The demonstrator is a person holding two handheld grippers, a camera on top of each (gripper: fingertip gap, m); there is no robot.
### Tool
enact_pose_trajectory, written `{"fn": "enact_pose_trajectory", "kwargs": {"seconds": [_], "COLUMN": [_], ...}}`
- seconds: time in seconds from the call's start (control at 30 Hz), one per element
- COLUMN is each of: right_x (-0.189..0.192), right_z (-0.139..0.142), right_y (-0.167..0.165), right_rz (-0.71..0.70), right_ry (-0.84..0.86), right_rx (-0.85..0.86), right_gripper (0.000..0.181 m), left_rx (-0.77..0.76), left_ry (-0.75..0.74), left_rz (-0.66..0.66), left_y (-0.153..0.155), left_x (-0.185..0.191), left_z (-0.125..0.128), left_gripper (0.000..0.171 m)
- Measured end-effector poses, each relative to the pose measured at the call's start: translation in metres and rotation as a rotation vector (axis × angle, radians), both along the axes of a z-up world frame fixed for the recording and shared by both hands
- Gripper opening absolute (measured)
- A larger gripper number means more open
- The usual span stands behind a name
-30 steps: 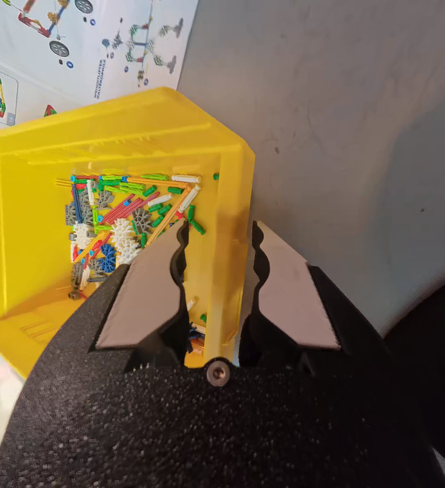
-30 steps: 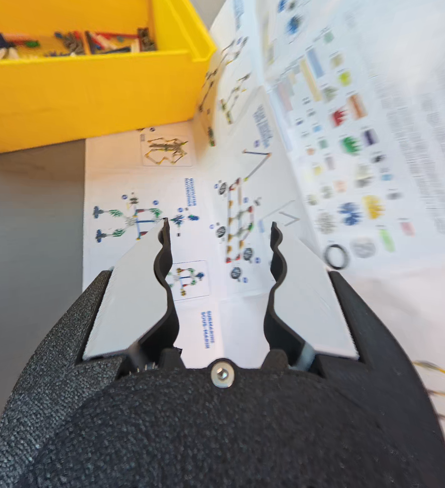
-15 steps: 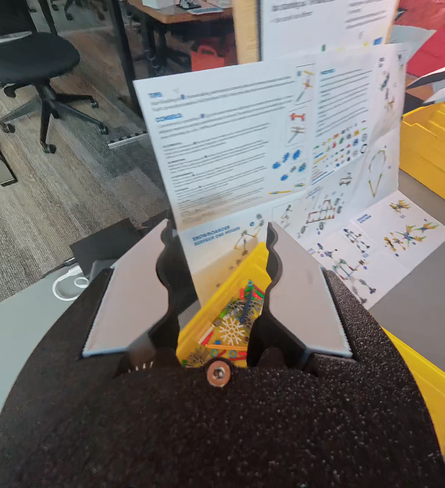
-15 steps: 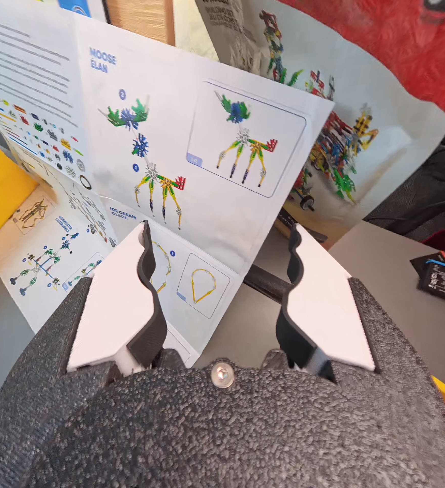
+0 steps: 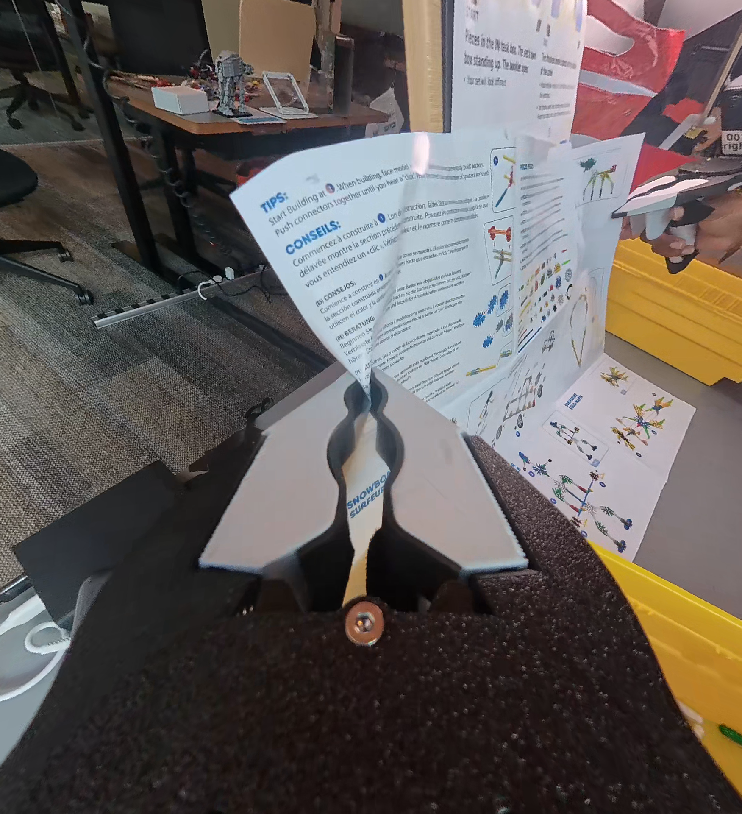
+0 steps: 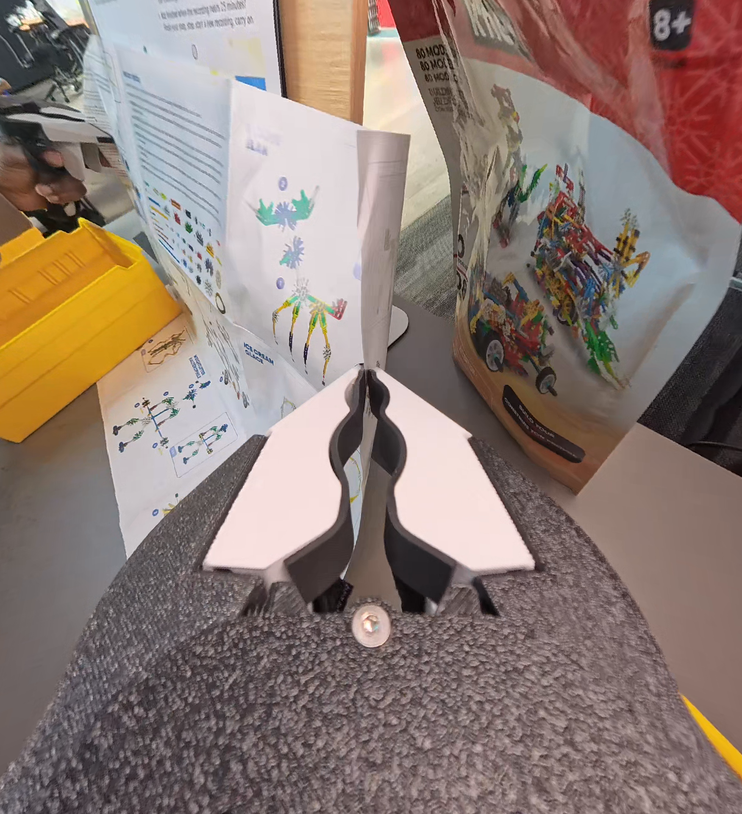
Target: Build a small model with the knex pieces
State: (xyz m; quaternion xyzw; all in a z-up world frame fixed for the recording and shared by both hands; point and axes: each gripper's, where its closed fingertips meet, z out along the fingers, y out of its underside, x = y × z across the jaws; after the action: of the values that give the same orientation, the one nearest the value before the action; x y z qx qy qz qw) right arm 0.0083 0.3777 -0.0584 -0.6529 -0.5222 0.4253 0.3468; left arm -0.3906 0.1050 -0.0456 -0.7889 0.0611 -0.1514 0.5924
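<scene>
A large white folded instruction sheet (image 5: 426, 246) with coloured building diagrams stands partly upright on the grey table. My left gripper (image 5: 371, 383) is shut on its left edge. My right gripper (image 6: 365, 374) is shut on its right edge; the sheet also shows in the right wrist view (image 6: 281, 246). The lower part of the sheet lies flat on the table (image 5: 593, 449). The right gripper, held in a hand, shows far off in the left wrist view (image 5: 651, 198). The left gripper, held in a hand, shows in the right wrist view (image 6: 52, 132).
One yellow bin (image 5: 686, 308) stands behind the sheet, also in the right wrist view (image 6: 52, 317). Another yellow bin (image 5: 686, 652) with small parts is under my left gripper. A red and white toy box (image 6: 580, 264) stands at the right. Office chairs and a desk (image 5: 228, 114) lie beyond the table edge.
Both grippers have closed on the sheet's edges; half a second ago both were open around it. One second ago they pointed down at the bin and the flat sheet.
</scene>
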Motion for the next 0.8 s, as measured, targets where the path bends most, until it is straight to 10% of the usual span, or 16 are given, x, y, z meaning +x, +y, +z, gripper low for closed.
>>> {"fn": "enact_pose_trajectory", "kwargs": {"seconds": [0.8], "right_x": [-0.032], "right_z": [0.149], "right_y": [0.012], "right_rz": [-0.114], "right_ry": [0.402], "right_rx": [0.359], "right_gripper": [0.0], "left_rx": [0.286], "left_ry": [0.106], "left_rz": [0.123], "left_y": [-0.017], "left_x": [-0.028], "left_z": [0.122], "left_gripper": [0.0]}}
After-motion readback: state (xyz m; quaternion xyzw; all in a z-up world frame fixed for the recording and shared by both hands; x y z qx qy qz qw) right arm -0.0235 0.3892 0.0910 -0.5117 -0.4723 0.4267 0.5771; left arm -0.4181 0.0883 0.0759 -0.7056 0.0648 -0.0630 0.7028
